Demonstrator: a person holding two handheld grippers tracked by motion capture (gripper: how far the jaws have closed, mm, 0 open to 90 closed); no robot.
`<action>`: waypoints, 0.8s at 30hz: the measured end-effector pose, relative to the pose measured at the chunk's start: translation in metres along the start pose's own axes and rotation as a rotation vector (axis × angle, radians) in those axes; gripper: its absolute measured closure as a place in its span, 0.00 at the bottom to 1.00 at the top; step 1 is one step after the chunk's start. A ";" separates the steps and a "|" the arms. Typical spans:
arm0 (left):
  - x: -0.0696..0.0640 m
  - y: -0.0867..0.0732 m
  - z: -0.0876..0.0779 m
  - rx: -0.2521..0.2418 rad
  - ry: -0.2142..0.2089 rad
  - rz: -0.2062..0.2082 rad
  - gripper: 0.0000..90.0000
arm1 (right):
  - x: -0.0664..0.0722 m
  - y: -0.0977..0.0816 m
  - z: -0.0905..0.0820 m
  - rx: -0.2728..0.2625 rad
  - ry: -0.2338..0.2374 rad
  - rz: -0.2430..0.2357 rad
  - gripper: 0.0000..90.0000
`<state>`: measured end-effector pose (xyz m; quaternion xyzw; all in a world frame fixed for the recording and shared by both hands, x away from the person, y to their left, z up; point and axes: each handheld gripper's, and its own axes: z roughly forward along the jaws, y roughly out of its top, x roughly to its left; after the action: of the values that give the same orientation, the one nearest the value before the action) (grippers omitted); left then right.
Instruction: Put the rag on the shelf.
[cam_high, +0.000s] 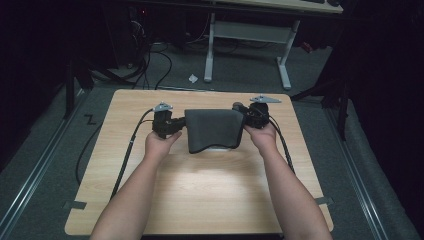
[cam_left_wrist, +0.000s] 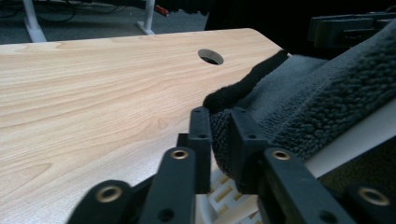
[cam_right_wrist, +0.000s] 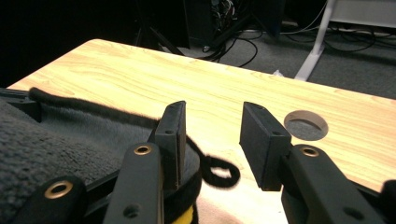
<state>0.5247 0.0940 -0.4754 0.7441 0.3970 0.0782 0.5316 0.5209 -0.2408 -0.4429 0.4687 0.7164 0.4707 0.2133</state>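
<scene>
Letting go of towel corners: step in hand

Found dark towel (cam_high: 214, 129) stretched between both grippers over the far middle of the table (cam_high: 210, 200). Could not tell whether it lay flat. Noted left gripper (cam_left_wrist: 222, 116) nearly closed, pinching one towel corner between its pads. Noted right gripper (cam_right_wrist: 212, 109) with jaws standing apart, clamping nothing, with the hem against one pad and the hanging loop (cam_right_wrist: 219, 172) slack between. Judged the step as release. Judged next move to require freeing the left corner, then withdrawing both grippers outward, clear of hem and loop.

Dark grey towel (cam_high: 214, 129) — pale wood-grain table (cam_high: 215, 190).
</scene>
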 end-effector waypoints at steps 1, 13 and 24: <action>0.000 0.001 0.000 -0.001 0.004 -0.005 0.84 | 0.000 0.001 0.000 0.001 -0.004 -0.005 0.67; 0.007 0.003 -0.005 -0.001 0.041 -0.023 0.73 | -0.006 0.006 -0.004 0.002 -0.049 -0.015 0.60; 0.009 0.008 -0.017 -0.024 0.095 0.003 0.69 | -0.011 0.008 -0.009 0.001 -0.078 -0.023 0.59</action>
<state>0.5261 0.1116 -0.4642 0.7337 0.4196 0.1191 0.5210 0.5231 -0.2534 -0.4336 0.4785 0.7133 0.4490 0.2464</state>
